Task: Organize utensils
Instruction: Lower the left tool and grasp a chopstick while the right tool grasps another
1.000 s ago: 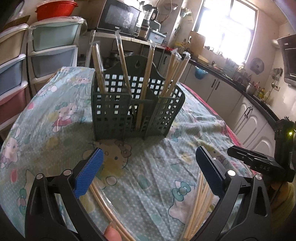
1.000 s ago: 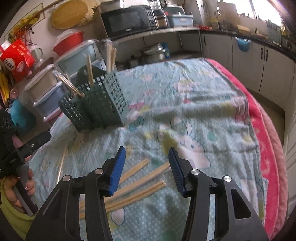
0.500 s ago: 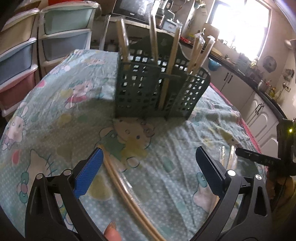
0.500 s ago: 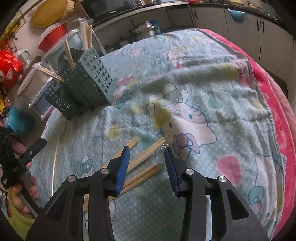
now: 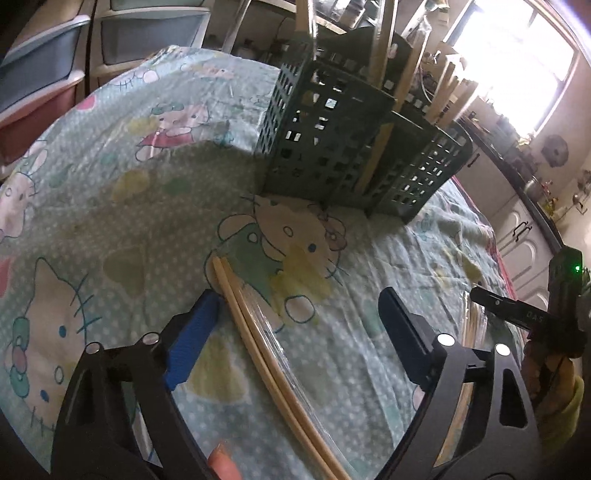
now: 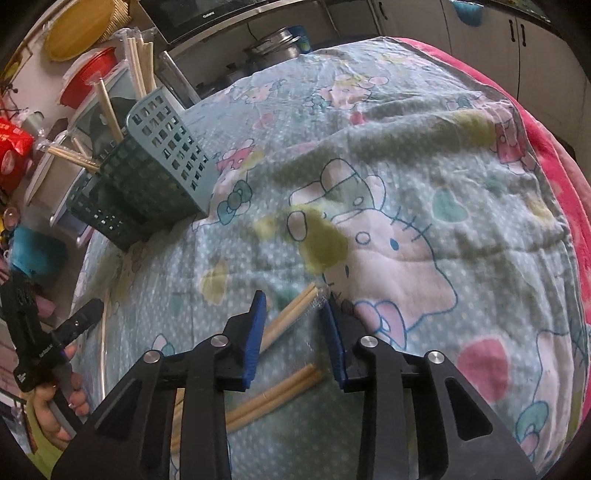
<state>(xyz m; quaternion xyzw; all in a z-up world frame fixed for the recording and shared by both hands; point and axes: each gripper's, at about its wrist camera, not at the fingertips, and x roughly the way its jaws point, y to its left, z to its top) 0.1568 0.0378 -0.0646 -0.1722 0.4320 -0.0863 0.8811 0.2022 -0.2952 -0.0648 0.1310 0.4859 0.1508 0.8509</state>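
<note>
Cartoon-cat tablecloth (image 5: 110, 206), nearer than a second ago. Left gripper (image 5: 299, 314) lowered, closing, unclenched; wrapped chopstick pair (image 5: 258, 339) between fingers, beside left pad. Right gripper (image 6: 293, 325) narrower, closing around second pair (image 6: 295, 308), not gripped. Green utensil basket (image 5: 332, 147) beyond fingertips. Microwave (image 6: 207, 14) lettering unreadable.

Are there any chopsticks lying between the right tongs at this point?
Yes, a wrapped pair of chopsticks lies on the tablecloth between the closing right tongs, not yet pinched.
</note>
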